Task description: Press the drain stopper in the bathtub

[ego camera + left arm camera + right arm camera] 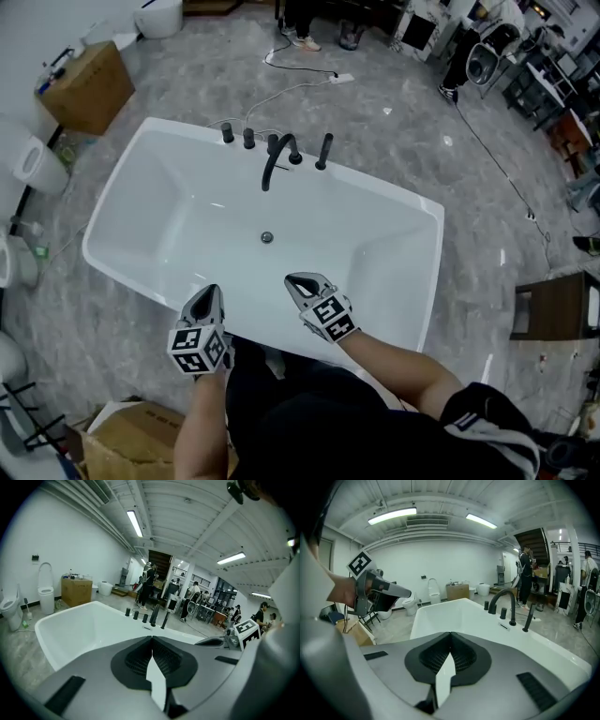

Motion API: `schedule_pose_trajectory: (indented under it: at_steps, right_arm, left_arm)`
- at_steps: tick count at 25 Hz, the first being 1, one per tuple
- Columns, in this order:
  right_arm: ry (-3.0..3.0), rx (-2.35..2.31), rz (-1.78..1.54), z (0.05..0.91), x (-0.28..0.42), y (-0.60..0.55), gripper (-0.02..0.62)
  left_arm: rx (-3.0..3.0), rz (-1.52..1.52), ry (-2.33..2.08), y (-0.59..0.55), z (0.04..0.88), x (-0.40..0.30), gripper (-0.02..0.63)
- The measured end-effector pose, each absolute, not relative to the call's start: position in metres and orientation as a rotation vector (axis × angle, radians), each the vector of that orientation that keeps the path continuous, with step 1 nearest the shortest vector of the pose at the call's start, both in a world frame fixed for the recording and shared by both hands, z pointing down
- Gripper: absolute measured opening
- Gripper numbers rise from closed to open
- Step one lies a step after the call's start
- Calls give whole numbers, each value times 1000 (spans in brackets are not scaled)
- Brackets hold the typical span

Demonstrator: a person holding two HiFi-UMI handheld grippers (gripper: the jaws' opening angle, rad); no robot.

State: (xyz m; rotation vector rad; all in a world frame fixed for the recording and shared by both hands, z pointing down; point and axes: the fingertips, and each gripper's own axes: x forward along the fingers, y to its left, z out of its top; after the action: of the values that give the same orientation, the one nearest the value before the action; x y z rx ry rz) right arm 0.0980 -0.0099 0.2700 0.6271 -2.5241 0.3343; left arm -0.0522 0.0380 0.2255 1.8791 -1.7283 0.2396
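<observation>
A white freestanding bathtub [122, 202] fills the middle of the head view. Its small round metal drain stopper [267, 238] lies on the tub floor below the black faucet [277, 156]. My left gripper [208, 293] hovers over the near rim, shut and holding nothing. My right gripper [298, 284] hangs just inside the near rim, also shut and empty, a short way from the stopper. In the left gripper view the jaws [152, 645] meet, with the tub [79, 625] beyond. In the right gripper view the jaws [450, 641] are pressed together, facing the tub [454, 613] and faucet [504, 603].
Black tap handles [237, 136] line the tub's far rim. A cardboard box [86, 86] and toilets [36, 164] stand at the left. A cable [300, 86] runs over the grey floor behind. A dark stool [555, 307] is at the right. People stand at the back [146, 585].
</observation>
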Motion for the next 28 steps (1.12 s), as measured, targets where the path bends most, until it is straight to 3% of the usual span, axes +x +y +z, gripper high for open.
schedule_pose_trajectory:
  at_steps: [14, 28]
  right_arm:
    - [-2819, 772, 189, 96, 105, 32, 14]
    - [-3004, 548, 137, 3, -12, 97, 12]
  left_arm:
    - [2071, 281, -1837, 94, 101, -51, 15]
    - [2134, 250, -2000, 149, 21, -126, 15]
